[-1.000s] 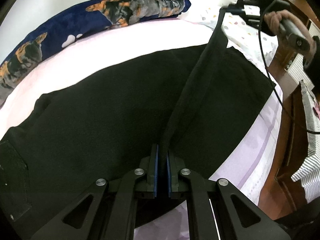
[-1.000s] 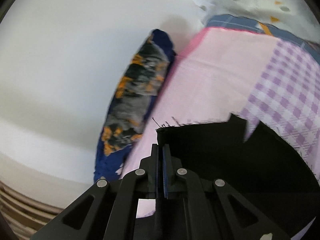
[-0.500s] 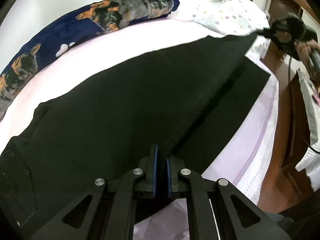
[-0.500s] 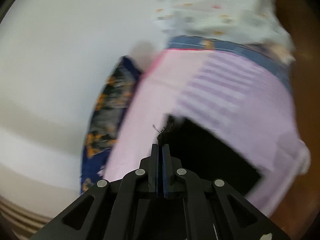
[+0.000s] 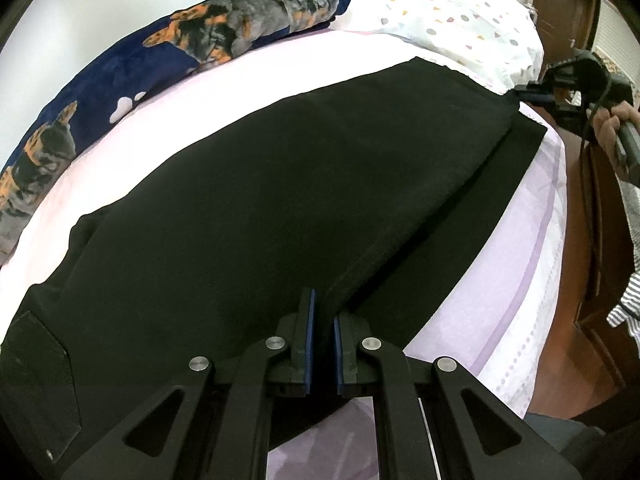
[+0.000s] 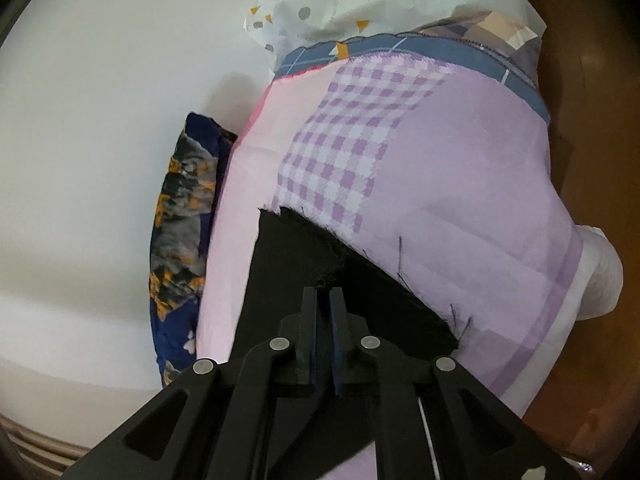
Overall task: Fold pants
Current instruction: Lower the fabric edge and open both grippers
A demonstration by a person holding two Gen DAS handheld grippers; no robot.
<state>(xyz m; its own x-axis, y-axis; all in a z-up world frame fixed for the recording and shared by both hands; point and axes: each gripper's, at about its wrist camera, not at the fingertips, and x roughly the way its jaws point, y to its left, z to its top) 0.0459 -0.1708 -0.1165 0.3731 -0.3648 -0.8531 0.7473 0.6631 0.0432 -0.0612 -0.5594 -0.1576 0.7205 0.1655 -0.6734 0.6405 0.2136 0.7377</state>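
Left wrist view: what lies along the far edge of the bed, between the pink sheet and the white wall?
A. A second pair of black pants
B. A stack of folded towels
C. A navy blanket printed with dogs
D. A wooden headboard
C: a long navy blanket with orange-and-black dog prints runs along the wall behind the pink sheet, beyond the black pants.

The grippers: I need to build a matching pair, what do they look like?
Both the left gripper and right gripper are matt black, with triangular cut-outs, silver pivot screws and blue pads. A black cable hangs off the right one.
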